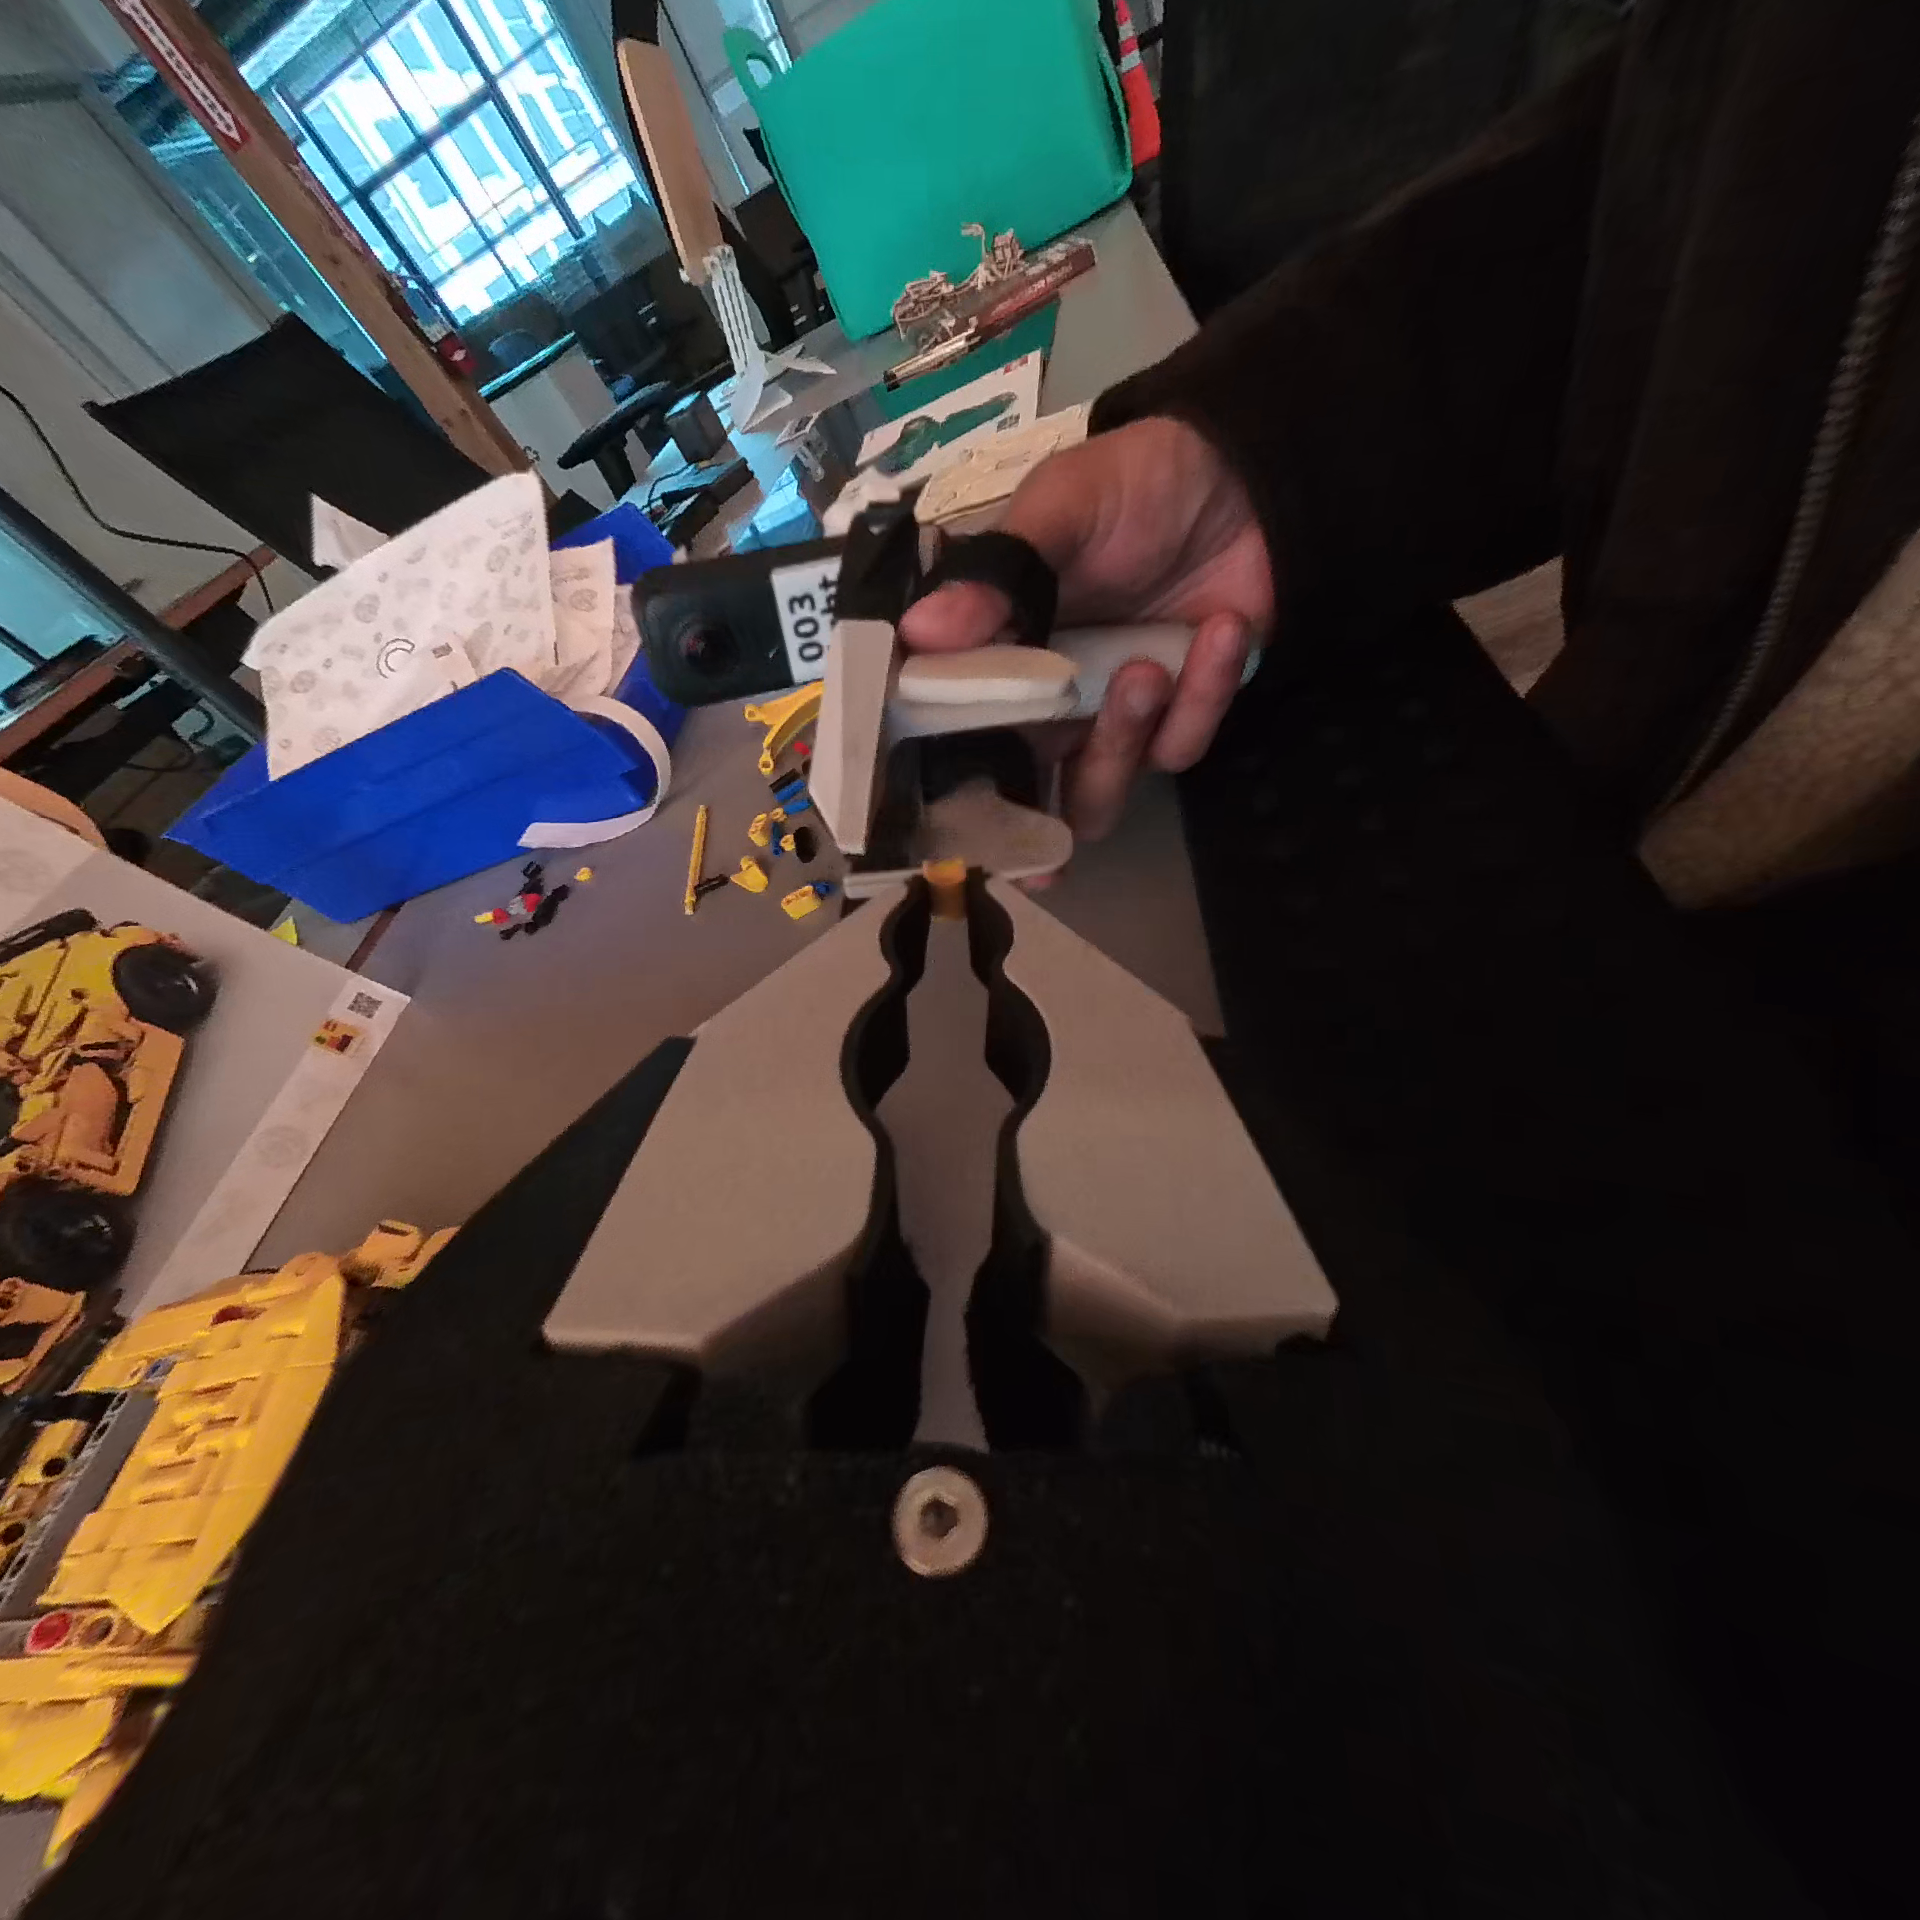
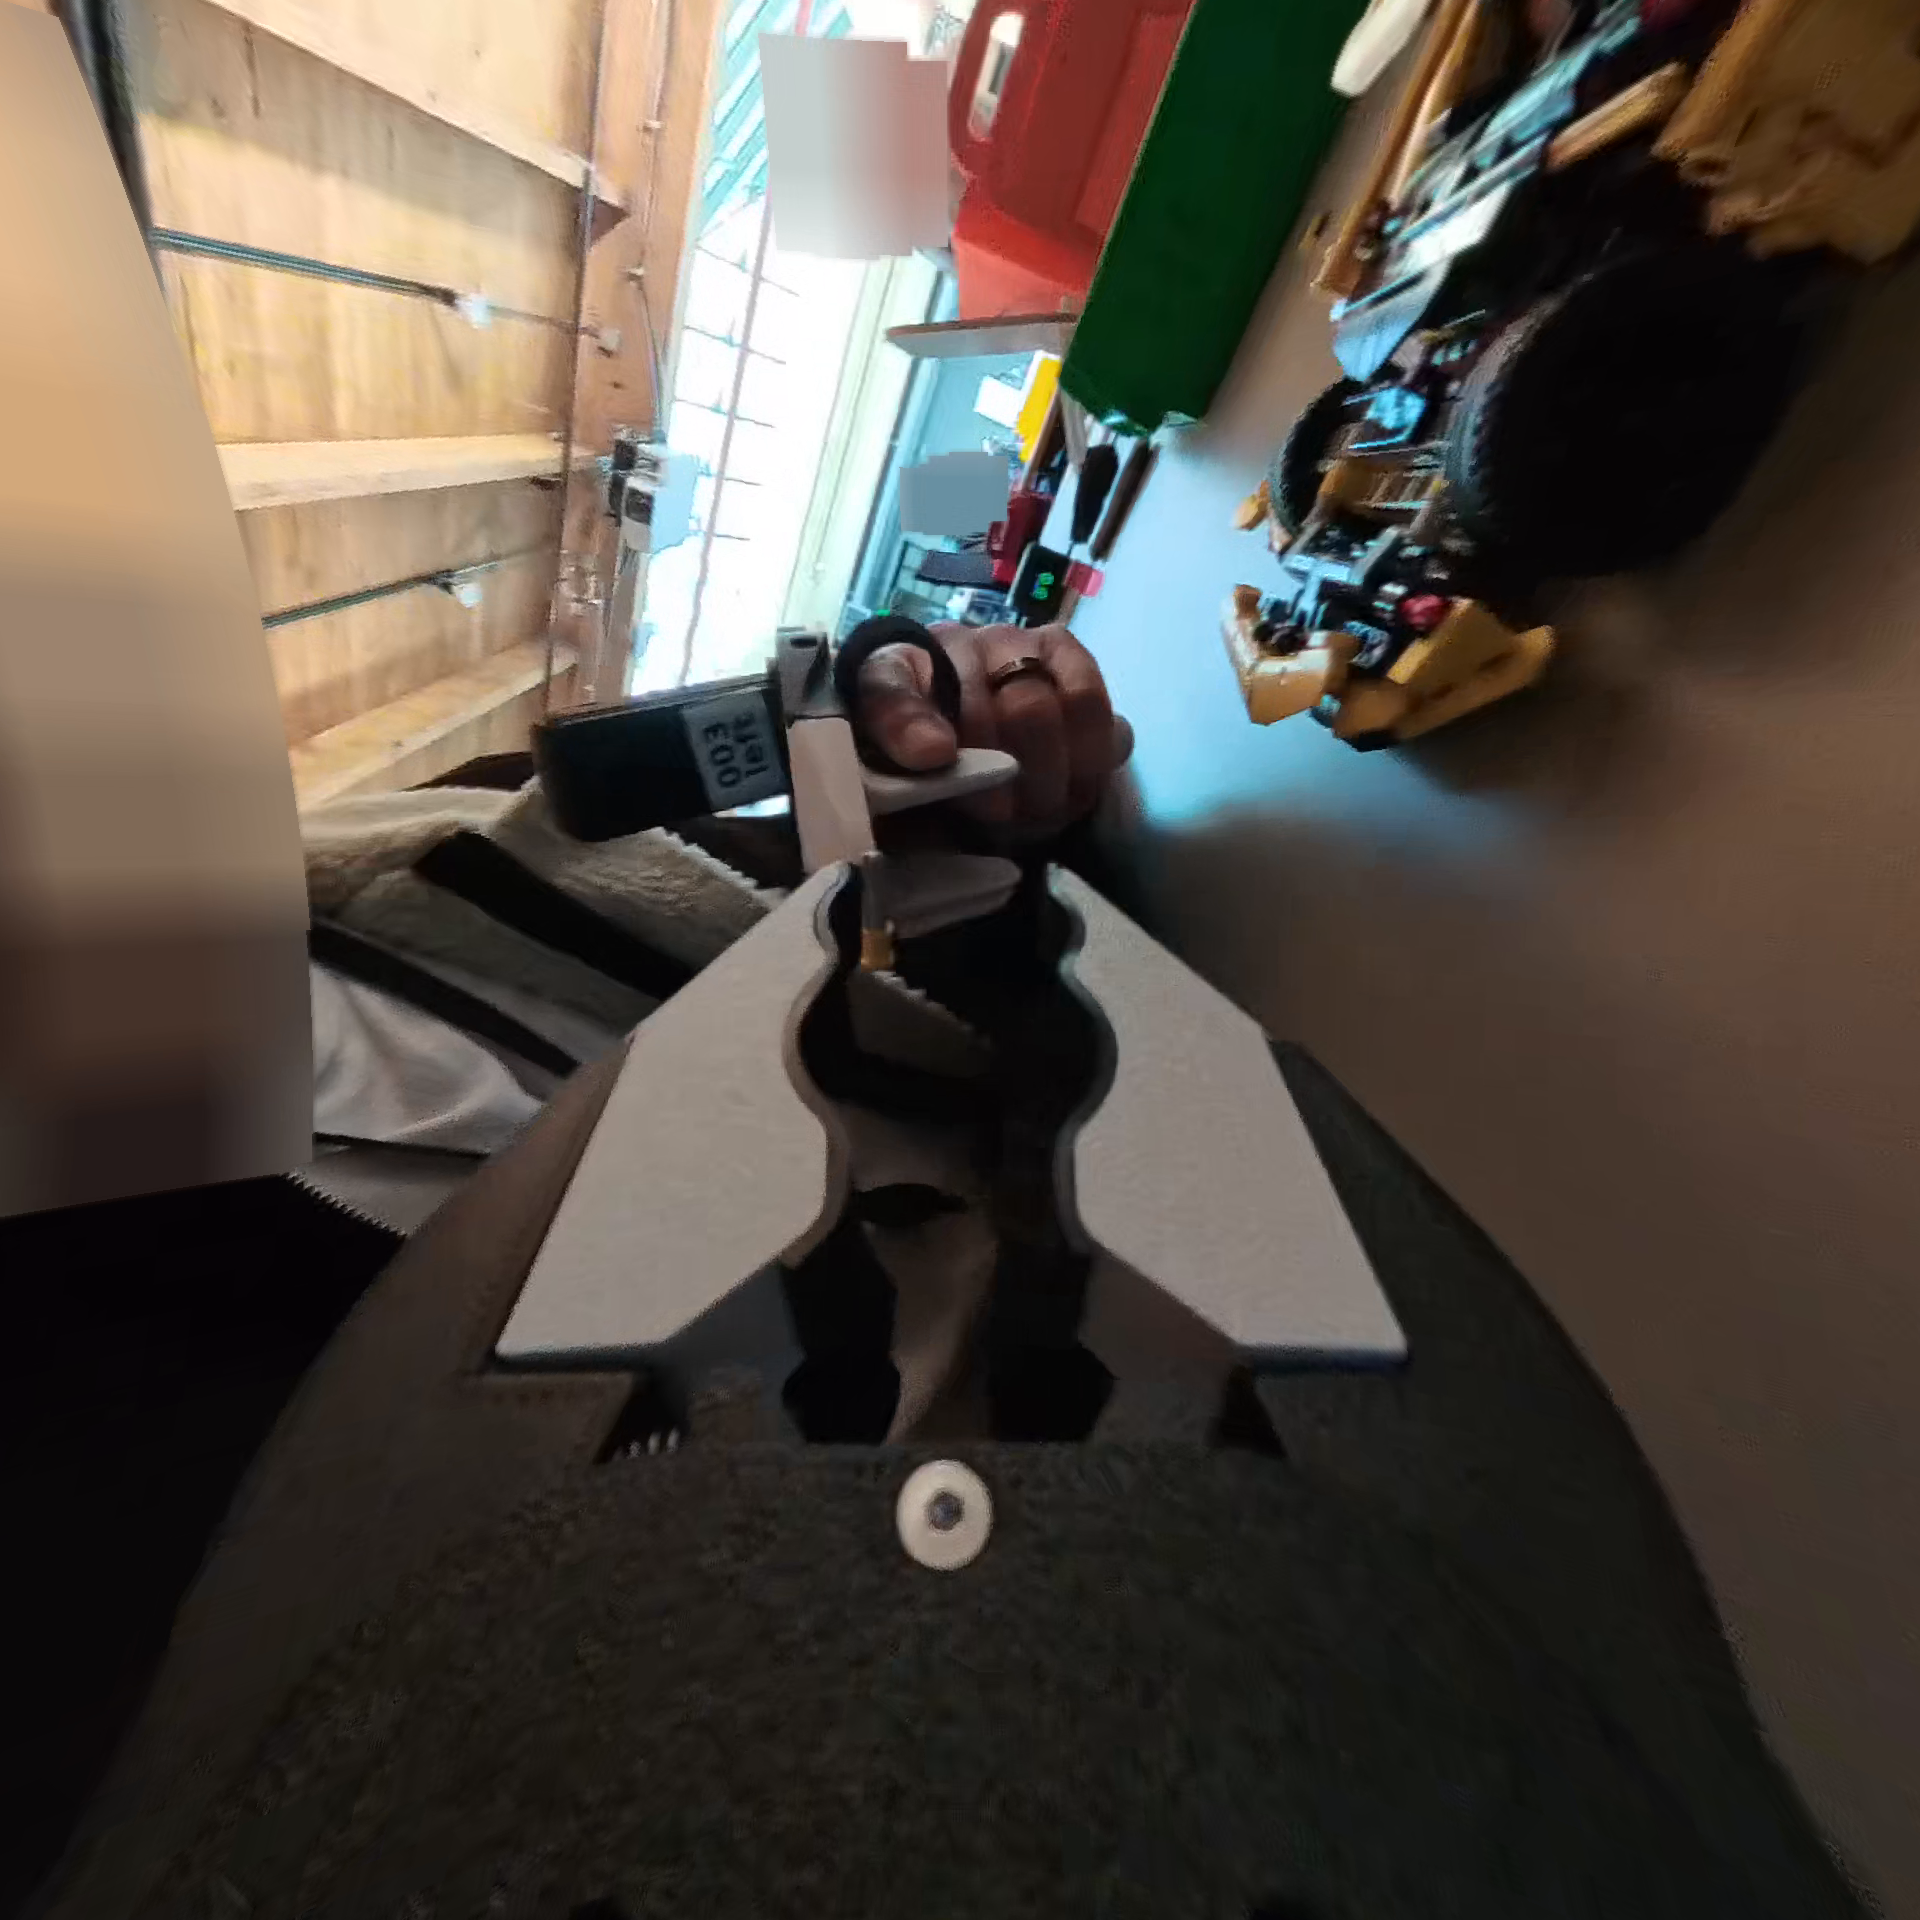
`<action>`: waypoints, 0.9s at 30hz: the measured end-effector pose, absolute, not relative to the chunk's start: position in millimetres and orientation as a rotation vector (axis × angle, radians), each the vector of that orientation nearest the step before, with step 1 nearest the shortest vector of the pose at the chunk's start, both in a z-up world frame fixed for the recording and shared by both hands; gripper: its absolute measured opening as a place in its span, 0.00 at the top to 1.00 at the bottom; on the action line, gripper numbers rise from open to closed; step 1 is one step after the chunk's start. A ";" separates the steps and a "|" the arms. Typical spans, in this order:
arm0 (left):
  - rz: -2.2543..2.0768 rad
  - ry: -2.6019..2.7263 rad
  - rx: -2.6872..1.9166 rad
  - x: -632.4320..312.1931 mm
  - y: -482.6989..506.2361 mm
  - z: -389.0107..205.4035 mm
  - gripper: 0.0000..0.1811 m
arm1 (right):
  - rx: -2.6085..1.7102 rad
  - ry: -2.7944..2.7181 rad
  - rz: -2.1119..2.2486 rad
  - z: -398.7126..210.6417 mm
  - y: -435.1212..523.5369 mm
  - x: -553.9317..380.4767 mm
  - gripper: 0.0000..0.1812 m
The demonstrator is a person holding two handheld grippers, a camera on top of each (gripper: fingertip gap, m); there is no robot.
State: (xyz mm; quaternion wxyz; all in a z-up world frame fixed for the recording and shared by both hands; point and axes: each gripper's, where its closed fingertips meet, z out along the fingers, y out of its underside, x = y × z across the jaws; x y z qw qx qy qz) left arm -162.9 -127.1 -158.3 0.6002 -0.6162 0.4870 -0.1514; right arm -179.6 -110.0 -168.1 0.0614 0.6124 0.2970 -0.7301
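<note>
My left gripper (image 1: 945,883) is shut on a small yellow peg (image 1: 943,889) pinched at its very tips. My right gripper (image 2: 951,894) is open, with its jaws well apart. The left gripper's tips and the yellow peg (image 2: 878,948) sit between the right gripper's fingers, close to its left finger (image 2: 727,1091). In the left wrist view the right gripper (image 1: 935,821) is held by a hand (image 1: 1143,582) just beyond the peg, pointing towards me. In the right wrist view a hand with a ring (image 2: 997,707) holds the left gripper.
A yellow brick-built vehicle (image 1: 177,1455) lies at the left, also in the right wrist view (image 2: 1455,540). A printed booklet (image 1: 260,1091), a blue bin with paper bags (image 1: 436,790), loose small pieces (image 1: 748,831) and a green bag (image 1: 935,156) are on the grey table (image 1: 582,987). Both grippers' tips are close together, under 4 cm apart.
</note>
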 end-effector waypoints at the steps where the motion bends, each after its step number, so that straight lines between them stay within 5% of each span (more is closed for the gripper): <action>1: -0.349 1.128 -1.428 -162.6 -127.3 -158.0 0.96 | 1.812 0.906 -2.207 -165.6 -114.8 -179.5 0.82; 4: -0.348 1.132 -1.436 -162.0 -127.4 -159.8 0.96 | 1.721 1.045 -2.202 -157.2 -134.0 -179.2 0.95; 23: -0.550 0.913 -1.592 -171.1 -114.0 -159.4 0.95 | 1.976 1.074 -2.398 -151.2 -106.7 -189.7 0.98; 27: -1.052 0.640 -1.742 -166.8 -110.7 -162.5 0.80 | 2.152 1.317 -2.448 -147.8 -105.9 -197.0 0.98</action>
